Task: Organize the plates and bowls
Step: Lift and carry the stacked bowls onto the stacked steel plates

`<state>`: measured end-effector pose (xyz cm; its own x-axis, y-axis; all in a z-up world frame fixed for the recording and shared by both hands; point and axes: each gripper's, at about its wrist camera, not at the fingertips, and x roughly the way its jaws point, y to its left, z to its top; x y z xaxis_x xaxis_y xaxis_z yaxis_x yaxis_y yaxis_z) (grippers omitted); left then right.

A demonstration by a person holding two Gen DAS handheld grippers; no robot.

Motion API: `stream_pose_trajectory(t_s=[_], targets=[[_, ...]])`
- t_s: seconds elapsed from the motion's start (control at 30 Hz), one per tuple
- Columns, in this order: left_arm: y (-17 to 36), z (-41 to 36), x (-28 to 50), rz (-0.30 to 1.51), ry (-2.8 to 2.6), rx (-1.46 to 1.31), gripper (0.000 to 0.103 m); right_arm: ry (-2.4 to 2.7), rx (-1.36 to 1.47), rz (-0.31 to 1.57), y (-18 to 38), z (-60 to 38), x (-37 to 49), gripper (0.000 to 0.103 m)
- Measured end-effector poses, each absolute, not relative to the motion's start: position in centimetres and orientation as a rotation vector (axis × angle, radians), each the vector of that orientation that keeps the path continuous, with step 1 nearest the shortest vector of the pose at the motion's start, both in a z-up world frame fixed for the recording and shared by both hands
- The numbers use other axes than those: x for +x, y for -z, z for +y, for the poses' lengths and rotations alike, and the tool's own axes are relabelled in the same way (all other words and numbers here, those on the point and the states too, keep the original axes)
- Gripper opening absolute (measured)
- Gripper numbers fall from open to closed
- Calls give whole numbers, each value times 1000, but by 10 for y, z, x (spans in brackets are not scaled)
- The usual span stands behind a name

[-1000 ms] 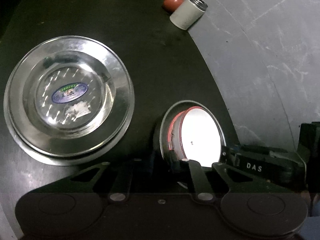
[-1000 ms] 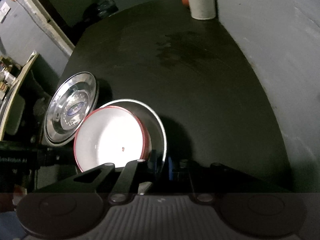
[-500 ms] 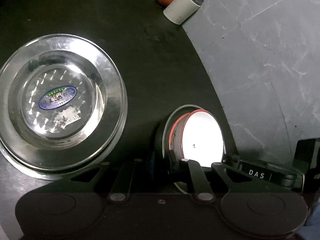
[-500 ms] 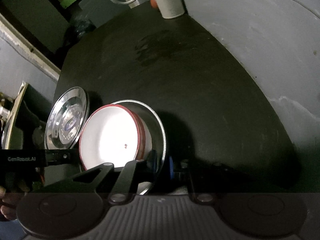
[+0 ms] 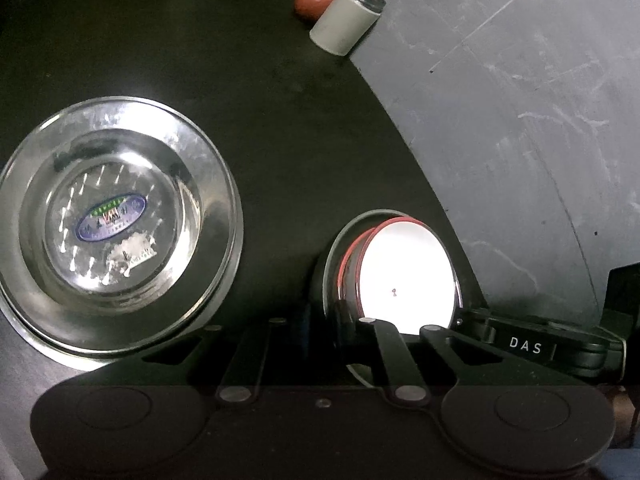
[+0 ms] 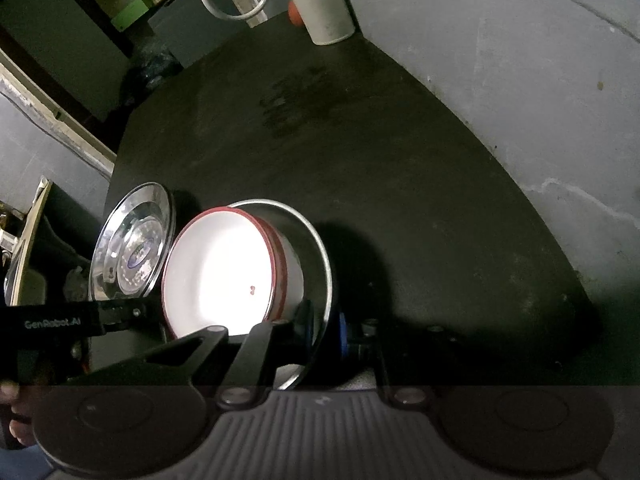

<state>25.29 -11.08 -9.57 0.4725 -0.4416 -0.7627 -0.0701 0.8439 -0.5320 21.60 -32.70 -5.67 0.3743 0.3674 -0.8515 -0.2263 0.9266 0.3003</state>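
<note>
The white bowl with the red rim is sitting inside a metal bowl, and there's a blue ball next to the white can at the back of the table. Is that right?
Not quite: the ball beside the white can is reddish-orange, not blue, as the left wrist view shows. The rest is right: the white bowl with the red rim does sit inside a metal bowl, and the can stands at the back of the dark table.

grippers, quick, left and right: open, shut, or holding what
Left gripper: shut on the rim of the metal bowl that holds the white bowl.
Right gripper: shut on the opposite rim of the same metal bowl.
</note>
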Motion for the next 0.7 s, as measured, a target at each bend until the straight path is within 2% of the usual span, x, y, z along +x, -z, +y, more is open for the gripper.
stream_pose_trajectory(t_s=[0.7], targets=[[59, -73, 248, 1008, 193, -554, 11, -437, 161, 1066, 29, -297, 224, 14]])
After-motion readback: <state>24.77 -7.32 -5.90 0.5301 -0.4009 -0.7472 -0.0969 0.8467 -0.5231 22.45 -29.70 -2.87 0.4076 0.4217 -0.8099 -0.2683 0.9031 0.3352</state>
